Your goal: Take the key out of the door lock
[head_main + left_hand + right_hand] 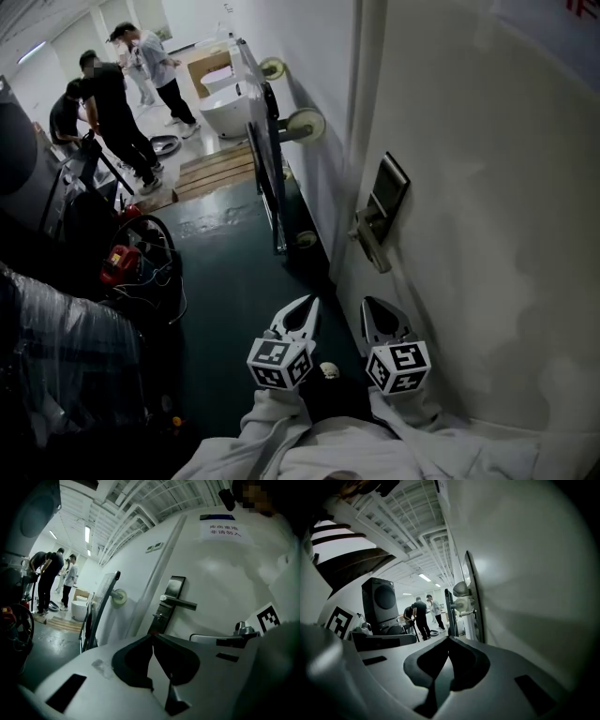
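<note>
We hold the left gripper (307,304) just beside the right gripper (372,306). Ahead of both tips, apart from them, the door lock (382,208) sits on the door (487,234) at their right. People (117,103) stand far ahead, off to the left gripper's left.

a white paper sign (225,530) on the door (243,588) reads "库房重地" over "非请勿入", in two lines. the dark plate (217,517) above it is too small to read.

The head view looks steeply down from high up at the white door (487,187), the left gripper (306,302) and the right gripper (372,302). Each gripper view looks from low, near the door, along its jaws. All three see the door handle (375,248).
</note>
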Tool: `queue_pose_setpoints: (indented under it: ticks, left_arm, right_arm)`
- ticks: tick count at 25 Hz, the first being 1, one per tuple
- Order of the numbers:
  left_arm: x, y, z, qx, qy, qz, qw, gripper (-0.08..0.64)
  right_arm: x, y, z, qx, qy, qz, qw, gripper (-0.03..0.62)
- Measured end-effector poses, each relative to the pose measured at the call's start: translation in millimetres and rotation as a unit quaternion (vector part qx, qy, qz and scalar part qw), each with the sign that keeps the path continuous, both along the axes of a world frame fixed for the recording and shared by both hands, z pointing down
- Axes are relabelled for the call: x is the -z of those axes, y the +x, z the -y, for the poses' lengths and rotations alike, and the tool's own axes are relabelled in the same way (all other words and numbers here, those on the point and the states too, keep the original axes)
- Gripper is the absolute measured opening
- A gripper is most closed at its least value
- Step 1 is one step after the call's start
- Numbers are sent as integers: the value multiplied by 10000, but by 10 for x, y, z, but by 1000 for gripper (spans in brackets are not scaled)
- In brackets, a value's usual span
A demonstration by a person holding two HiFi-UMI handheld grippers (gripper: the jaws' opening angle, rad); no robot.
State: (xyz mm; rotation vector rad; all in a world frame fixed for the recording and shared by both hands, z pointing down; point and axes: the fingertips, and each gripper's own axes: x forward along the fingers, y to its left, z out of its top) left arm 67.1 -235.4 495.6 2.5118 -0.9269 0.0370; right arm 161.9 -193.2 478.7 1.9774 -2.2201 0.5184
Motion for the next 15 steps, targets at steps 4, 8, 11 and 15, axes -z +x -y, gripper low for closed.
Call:
queue_pose_setpoints:
  ticks: [4, 8, 11, 15]
  left_arm:
    - [-36, 80, 24, -219, -113, -88, 9997, 19]
    - [-5, 182, 134, -496, -180, -245, 9983, 18]
    - [56, 258, 222, -793, -215, -332, 9961, 19]
    - [102, 316, 382, -1100, -266, -313, 9931, 19]
  right_arm:
    - [-41, 54, -30, -199, -35, -4, 9998, 52]
    - [-53, 71, 3, -376, -24, 6, 9993, 52]
    - [-27, 99, 50, -604, -19, 46, 9982, 52]
    - [9, 106, 134, -889, -43, 69, 9960, 52]
